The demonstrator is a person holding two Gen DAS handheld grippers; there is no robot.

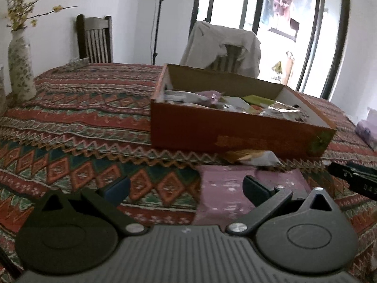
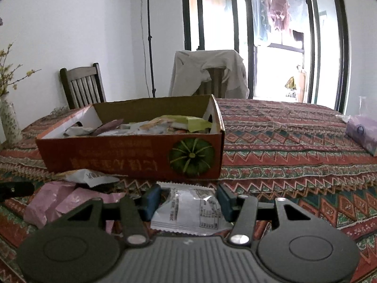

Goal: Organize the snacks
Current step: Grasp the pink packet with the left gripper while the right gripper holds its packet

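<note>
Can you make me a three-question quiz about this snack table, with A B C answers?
1. Where is the silver packet?
A. in the box
B. between the right claw's fingers
C. on a chair

2. What colour is the pumpkin picture on the box?
A. green
B. blue
C. purple

3. How is the left claw?
A. shut on the vase
B. open
C. shut on a packet

Answers:
1 B: the packet lies between the right claw fingers, in front of the box.
2 A: the pumpkin is green on an orange-red side.
3 B: its fingers stand wide apart, gripping nothing.

Left claw point(image 1: 186, 186) agape; right claw point(image 2: 187, 202) half-spread.
</note>
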